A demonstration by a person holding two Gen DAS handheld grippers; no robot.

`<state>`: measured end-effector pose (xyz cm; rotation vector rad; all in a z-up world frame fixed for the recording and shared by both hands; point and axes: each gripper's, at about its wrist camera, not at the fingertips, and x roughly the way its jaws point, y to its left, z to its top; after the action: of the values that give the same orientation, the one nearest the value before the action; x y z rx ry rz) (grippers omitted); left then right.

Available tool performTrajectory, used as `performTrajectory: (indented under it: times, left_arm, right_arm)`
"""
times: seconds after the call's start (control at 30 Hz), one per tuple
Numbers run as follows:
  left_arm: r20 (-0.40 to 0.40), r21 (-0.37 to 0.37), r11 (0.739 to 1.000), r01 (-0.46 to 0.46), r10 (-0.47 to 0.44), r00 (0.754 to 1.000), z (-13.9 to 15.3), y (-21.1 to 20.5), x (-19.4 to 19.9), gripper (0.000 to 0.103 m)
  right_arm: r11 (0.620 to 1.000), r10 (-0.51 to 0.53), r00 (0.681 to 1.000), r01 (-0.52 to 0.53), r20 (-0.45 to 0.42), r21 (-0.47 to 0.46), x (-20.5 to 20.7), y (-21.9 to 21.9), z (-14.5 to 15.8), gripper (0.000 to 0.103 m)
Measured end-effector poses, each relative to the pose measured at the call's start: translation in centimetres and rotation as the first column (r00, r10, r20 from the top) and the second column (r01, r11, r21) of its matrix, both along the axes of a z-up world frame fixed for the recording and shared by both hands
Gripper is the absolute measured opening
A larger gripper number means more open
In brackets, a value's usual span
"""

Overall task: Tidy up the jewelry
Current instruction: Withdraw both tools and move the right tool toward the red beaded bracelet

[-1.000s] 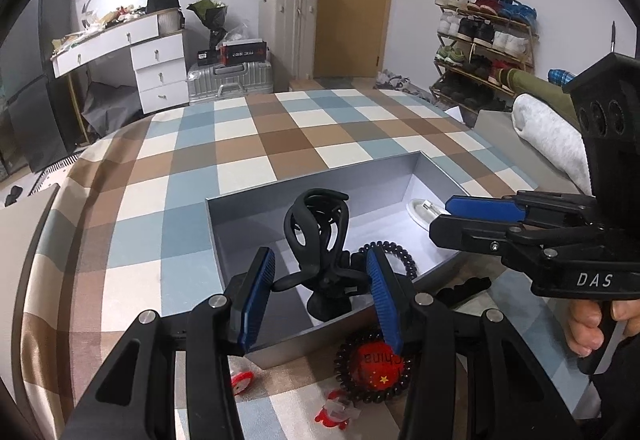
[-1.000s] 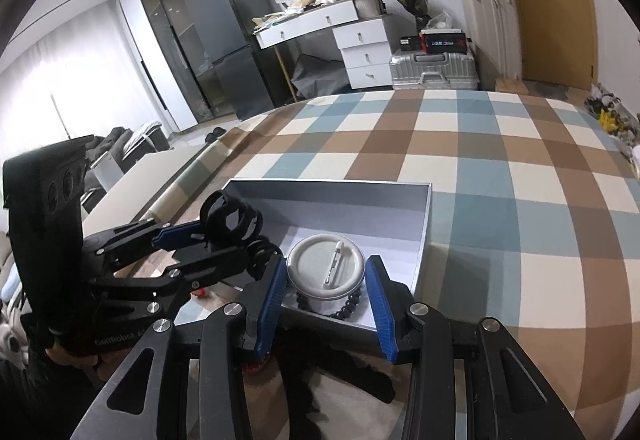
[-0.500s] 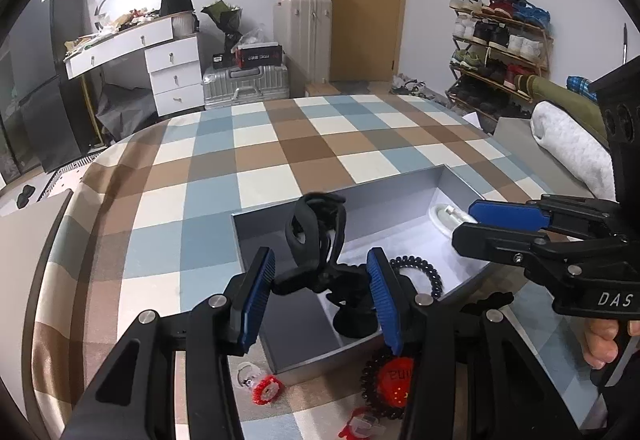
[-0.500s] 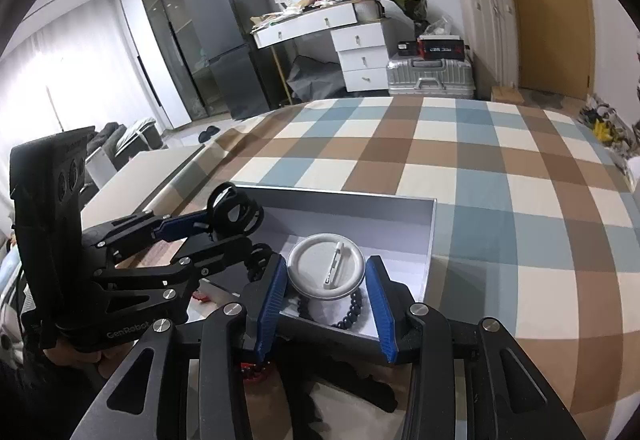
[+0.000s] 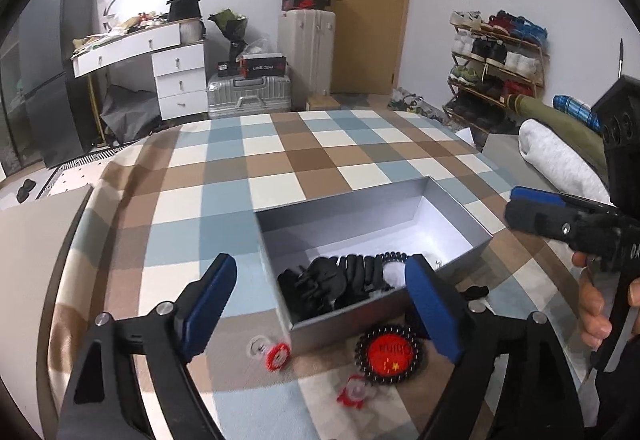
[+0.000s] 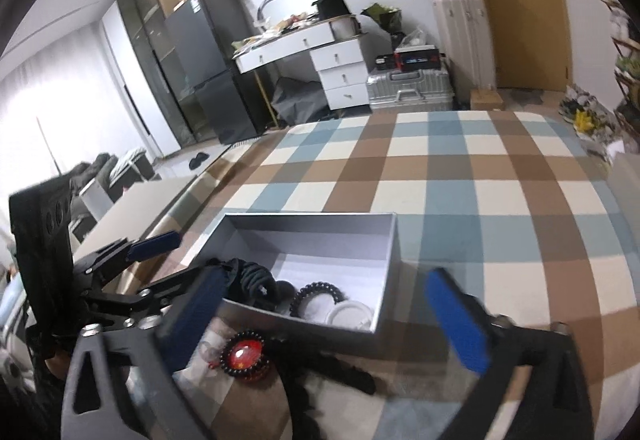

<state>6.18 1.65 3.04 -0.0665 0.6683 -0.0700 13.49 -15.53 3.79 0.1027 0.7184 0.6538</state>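
Both the left gripper (image 5: 320, 304) and right gripper (image 6: 332, 320) are opening, fingers empty, above the grey rectangular cardboard box (image 5: 352, 314). Risk: the black bead bracelet around a red disc (image 5: 389, 353), just outside the box's near wall, gets overlooked or knocked.

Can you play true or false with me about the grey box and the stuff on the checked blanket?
1. The grey box has a lid on it. False: it is open at the top.
2. A black bead bracelet lies inside the box. True.
3. The red round badge is inside the box. False: it lies on the checked blanket, just outside the box's near wall.
4. The left gripper is carrying the black clip. False: its jaws are opening with nothing pressed between them; the black hair clip lies in the box.
5. The right gripper holds nothing. True: its jaws are opening, empty.
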Motion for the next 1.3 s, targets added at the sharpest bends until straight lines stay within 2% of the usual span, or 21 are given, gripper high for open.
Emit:
performTrajectory:
  times: [0.1,0.23,0.33,0.43,0.57,1.03,1.2,1.3]
  left_arm:
    - [-0.005,-0.007,0.999,-0.033,0.033,0.999,-0.2,0.6,-0.9,0.102]
    - [-0.016,-0.032,0.998,-0.05,0.05,0.999,-1.2,0.9,-1.6,0.102]
    - [-0.052,-0.005,0.998,-0.057,0.057,0.997,-2.3,0.7,-1.6,0.102]
    - [-0.082,0.019,0.998,-0.051,0.053,0.995,-2.9,0.2,-1.3,0.102]
    - [-0.093,0.064,0.997,-0.048,0.054,0.994,-3.2,0.1,-1.6,0.102]
    - [-0.119,0.063,0.997,-0.048,0.055,0.991,-3.6,0.7,-1.9,0.102]
    - [-0.13,0.064,0.997,-0.037,0.045,0.99,-3.9,0.6,-1.8,0.102]
    - [-0.146,0.077,0.997,-0.03,0.041,0.988,-4.2,0.4,-1.8,0.102]
  right_arm:
    - [0.999,-0.022,1.0,0.022,-0.009,-0.026,-0.7,-0.8,0.2,0.103]
    - [0.995,-0.029,0.999,0.026,-0.027,-0.092,-1.4,-0.9,-0.5,0.103]
    - [0.986,-0.031,0.999,0.027,-0.026,-0.162,-1.7,-0.6,-1.4,0.103]
    - [0.974,-0.007,0.998,-0.007,-0.062,-0.225,-1.5,0.1,-2.6,0.103]
    - [0.969,0.015,0.995,-0.038,-0.094,-0.243,-1.6,0.5,-3.5,0.103]
    - [0.953,-0.023,0.988,-0.023,-0.15,-0.301,-0.9,0.7,-5.9,0.103]
    - [0.944,-0.037,0.989,-0.013,-0.144,-0.328,-0.8,0.8,-6.3,0.103]
    - [0.927,-0.084,0.988,0.029,-0.133,-0.374,-0.5,0.6,-6.6,0.103]
